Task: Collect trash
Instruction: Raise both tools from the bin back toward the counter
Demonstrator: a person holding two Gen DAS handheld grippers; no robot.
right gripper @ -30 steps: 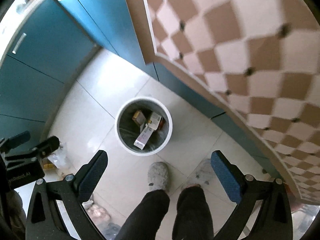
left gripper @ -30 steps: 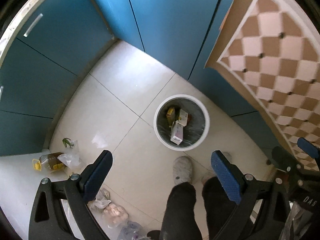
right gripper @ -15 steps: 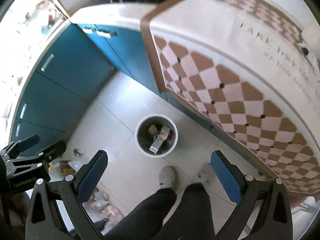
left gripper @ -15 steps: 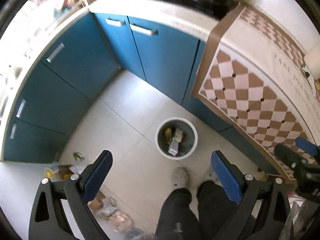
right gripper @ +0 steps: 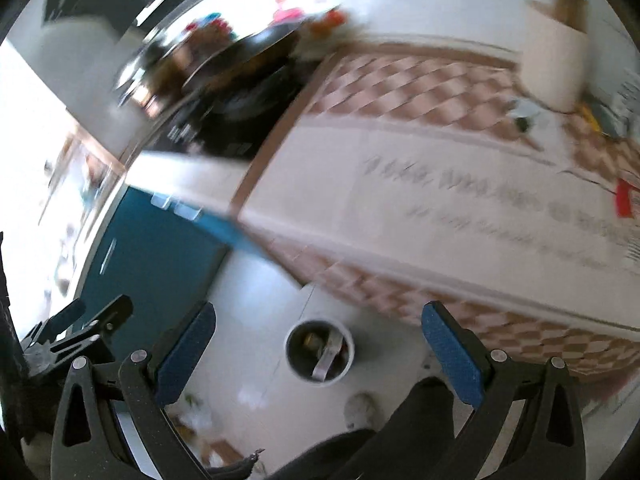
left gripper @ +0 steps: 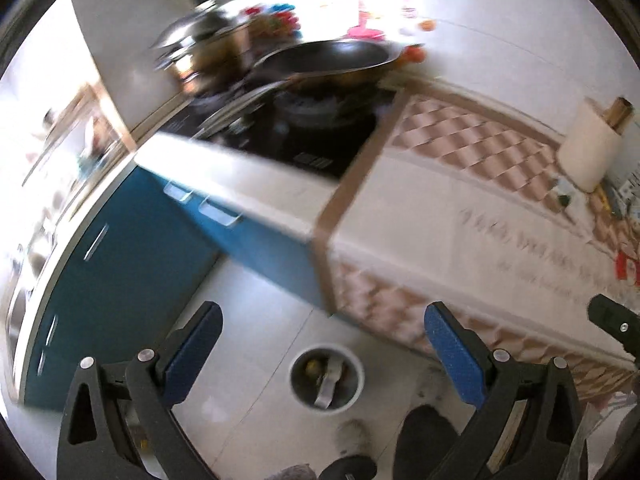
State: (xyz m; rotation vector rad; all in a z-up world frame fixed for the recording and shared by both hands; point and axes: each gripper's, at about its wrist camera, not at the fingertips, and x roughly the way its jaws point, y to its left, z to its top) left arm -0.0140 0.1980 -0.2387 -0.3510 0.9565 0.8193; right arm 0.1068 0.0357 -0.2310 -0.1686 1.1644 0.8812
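Observation:
A round white trash bin [left gripper: 327, 378] [right gripper: 320, 352] stands on the tiled floor far below, with a few cartons and scraps inside. My left gripper [left gripper: 322, 354] hangs high above it, open, blue pads wide apart and nothing between them. My right gripper [right gripper: 318, 352] is open and empty too, also well above the bin. On the checkered counter mat [left gripper: 460, 216] [right gripper: 460, 184], small bits of litter [left gripper: 626, 268] [right gripper: 626, 200] lie at the far right, blurred. The left gripper's body [right gripper: 76, 328] shows at the left edge of the right wrist view.
A stove with a black pan [left gripper: 328, 58] and pots sits at the counter's far left. A paper towel roll [left gripper: 592, 148] [right gripper: 556, 60] stands at the back right. Blue cabinets [left gripper: 132, 256] line the floor corner. A person's dark trouser legs and slippers [left gripper: 352, 436] are beside the bin. Plastic bags [right gripper: 196, 416] lie on the floor.
Both grippers have risen and tilted up from the bin toward the counter. The bin has shrunk in view; the stove, mat and paper towel roll have come into sight. Both stay open.

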